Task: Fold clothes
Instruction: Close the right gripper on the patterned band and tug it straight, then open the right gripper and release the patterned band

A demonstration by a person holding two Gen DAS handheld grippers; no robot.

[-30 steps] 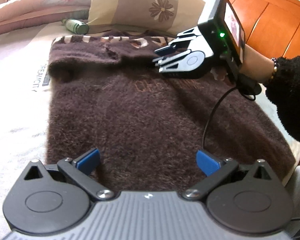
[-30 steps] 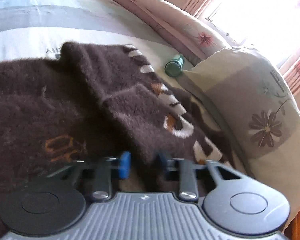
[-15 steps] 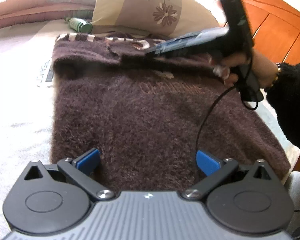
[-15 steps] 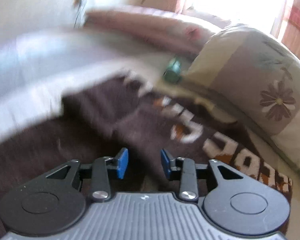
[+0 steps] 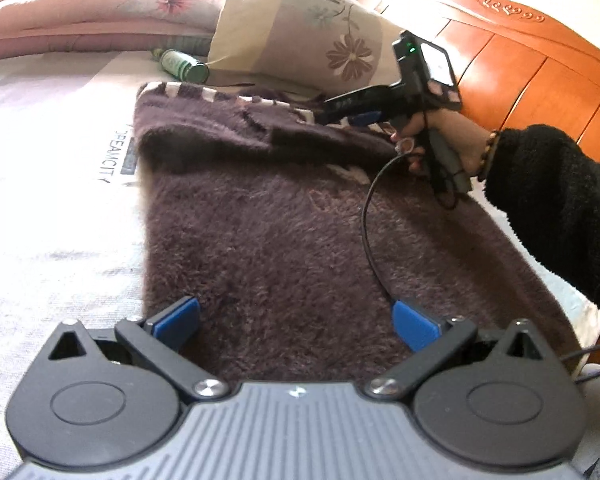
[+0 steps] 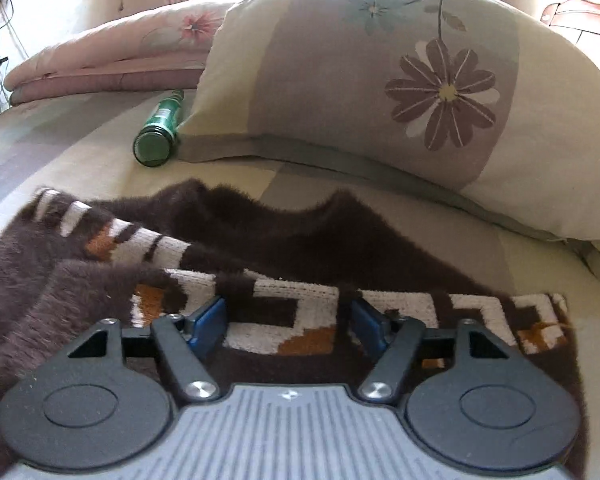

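Note:
A fuzzy dark brown sweater (image 5: 284, 240) with a white and orange patterned band (image 6: 296, 300) lies spread on the bed, its far part folded over itself. My left gripper (image 5: 296, 322) hovers open over the near hem, nothing between its blue pads. My right gripper (image 6: 290, 322) is over the patterned band near the pillow; its jaws are opening and the pads stand apart, pressing nothing. In the left wrist view a hand in a black sleeve (image 5: 556, 196) holds the right gripper (image 5: 352, 118) at the sweater's far right.
A large floral pillow (image 6: 380, 80) lies just behind the sweater. A green bottle (image 6: 160, 130) rests on its side beside the pillow. A pink folded quilt (image 5: 92, 20) sits at the back. An orange wooden headboard (image 5: 540, 72) bounds the right side.
My right gripper let go of the folded sweater part, its jaws widened, and it swung right toward the pillow while rolling. My left gripper shifted slightly and stayed open.

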